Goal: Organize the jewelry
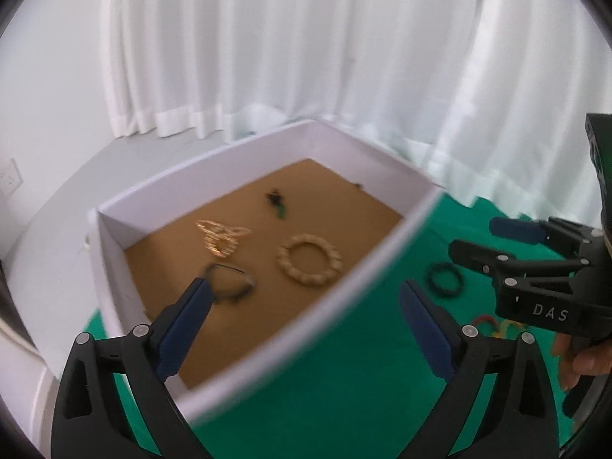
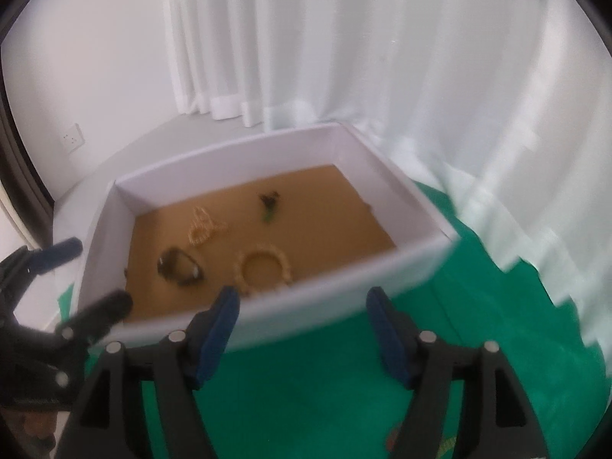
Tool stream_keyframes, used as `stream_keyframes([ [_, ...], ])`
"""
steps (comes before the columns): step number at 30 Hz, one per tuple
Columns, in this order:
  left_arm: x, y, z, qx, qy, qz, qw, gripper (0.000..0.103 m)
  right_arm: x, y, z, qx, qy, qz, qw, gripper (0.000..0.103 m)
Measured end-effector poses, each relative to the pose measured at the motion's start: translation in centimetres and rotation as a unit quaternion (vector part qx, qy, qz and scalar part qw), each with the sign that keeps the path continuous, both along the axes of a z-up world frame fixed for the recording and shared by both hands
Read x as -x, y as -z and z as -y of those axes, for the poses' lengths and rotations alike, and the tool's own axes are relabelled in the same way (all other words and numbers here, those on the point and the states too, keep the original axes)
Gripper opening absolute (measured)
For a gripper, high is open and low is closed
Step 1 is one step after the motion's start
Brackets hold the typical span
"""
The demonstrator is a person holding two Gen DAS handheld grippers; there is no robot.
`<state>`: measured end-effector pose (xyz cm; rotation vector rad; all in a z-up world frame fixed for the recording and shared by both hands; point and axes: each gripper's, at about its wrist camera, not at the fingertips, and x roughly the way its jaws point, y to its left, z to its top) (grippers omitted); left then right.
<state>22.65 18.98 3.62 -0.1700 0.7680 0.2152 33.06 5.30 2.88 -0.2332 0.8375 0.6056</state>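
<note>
Jewelry box [image 1: 244, 153] holds cream bracelet [image 1: 310, 260]; left tongs [image 1: 306, 294] apart; right tongs [image 2: 302, 306] apart, marked "DAS".

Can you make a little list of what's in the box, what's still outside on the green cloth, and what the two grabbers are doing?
box: white box with brown floor, on green cloth
inside box: gold ornament, cream bead bracelet, dark bracelet, small dark piece
outside box: black bracelet; red and yellow pieces, too blurred to name
left gripper: open, holding nothing
right gripper: open, holding nothing
</note>
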Motion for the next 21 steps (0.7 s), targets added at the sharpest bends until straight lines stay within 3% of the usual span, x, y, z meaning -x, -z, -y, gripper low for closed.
stream_keyframes([
  [4, 0.9, 0.8, 3.9, -0.005, 0.03, -0.006, 0.9995, 0.1, 2.8, -0.3, 4.8, -0.013, 0.024, -0.001, 1.0, 0.072],
  [5, 1.0, 1.4, 5.2, -0.014, 0.039, -0.011, 0.9991, 0.1, 3.6, -0.4, 6.1, -0.016, 0.032, 0.002, 0.999, 0.077],
  [9, 1.4, 4.1, 9.2, -0.034, 0.073, -0.056, 0.9952, 0.101, 6.4, -0.9, 11.4, -0.02, 0.068, 0.024, 0.997, 0.08],
  [15, 3.0, 8.2, 14.2, -0.01, 0.117, -0.082, 0.9896, 0.101, 9.7, -1.3, 18.7, -0.018, 0.12, 0.071, 0.99, 0.085],
  [19, 4.8, 9.5, 16.5, -0.002, 0.131, -0.062, 0.9894, 0.101, 12.1, -0.3, 22.7, -0.028, 0.142, 0.088, 0.986, 0.088],
  [21, 5.8, 9.9, 17.5, -0.014, 0.137, -0.05, 0.9892, 0.101, 13.3, 1.1, 24.7, -0.048, 0.155, 0.076, 0.984, 0.088],
])
